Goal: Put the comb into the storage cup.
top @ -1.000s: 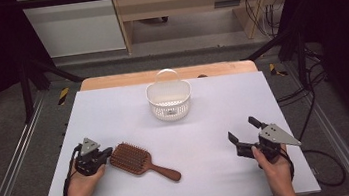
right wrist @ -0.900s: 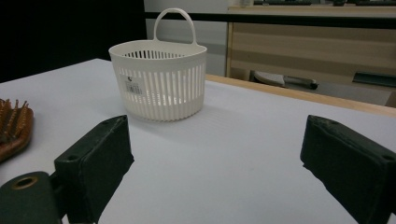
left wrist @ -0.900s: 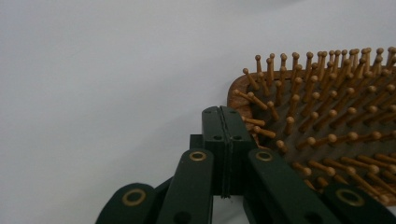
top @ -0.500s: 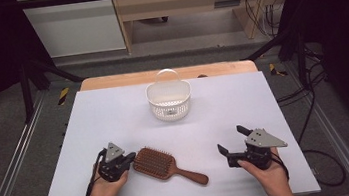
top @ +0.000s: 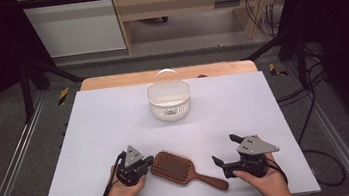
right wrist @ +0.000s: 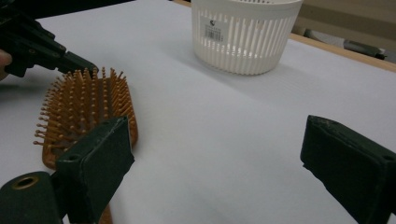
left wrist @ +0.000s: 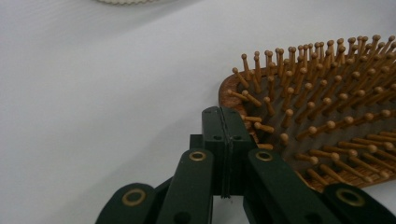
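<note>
Nearest your edge of the table (top: 90,123), the hairbrush (top: 177,166) lies bristles up, its handle pointing toward your right gripper (top: 226,155). Your left gripper (top: 145,163) has its jaws pressed together with nothing between them, the tips against the rim of the brush head. Your right gripper's jaws stand wide, holding nothing, just beside the handle end. Farther back, near the table's far edge, the white basket (top: 169,99) stands upright, well apart from the brush.
</note>
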Motion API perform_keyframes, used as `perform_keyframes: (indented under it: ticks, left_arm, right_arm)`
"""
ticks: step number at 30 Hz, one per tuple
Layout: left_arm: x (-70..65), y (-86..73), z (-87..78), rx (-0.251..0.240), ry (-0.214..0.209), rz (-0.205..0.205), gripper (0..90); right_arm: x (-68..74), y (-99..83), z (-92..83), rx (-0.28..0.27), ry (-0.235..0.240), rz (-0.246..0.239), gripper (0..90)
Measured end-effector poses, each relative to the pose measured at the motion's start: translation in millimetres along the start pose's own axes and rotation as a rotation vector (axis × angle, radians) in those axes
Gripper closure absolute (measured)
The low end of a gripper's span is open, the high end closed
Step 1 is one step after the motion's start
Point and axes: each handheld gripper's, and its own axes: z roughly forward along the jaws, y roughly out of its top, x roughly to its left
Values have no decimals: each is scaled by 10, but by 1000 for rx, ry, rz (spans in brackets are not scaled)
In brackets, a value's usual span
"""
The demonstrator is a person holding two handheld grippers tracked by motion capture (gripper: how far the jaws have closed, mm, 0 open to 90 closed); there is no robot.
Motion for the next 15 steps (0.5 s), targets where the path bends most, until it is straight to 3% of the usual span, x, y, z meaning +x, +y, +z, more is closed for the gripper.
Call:
perform_keyframes:
  ticks: [6, 10, 13, 15]
  left_arm:
    - [5, -15, -16, -38, 3, -3, 900]
    - [34, -30, -141, -126, 58, 12, 900]
    - [68, -58, -267, -170, 131, 51, 900]
    - [131, -94, -379, -216, 160, 33, 900]
  right_arm:
    - [81, 9, 41, 61, 43, -14, 89]
    - [156, 27, 82, 108, 75, -32, 89]
    - [206, 44, 109, 145, 96, -55, 90]
    - [242, 52, 133, 177, 109, -68, 93]
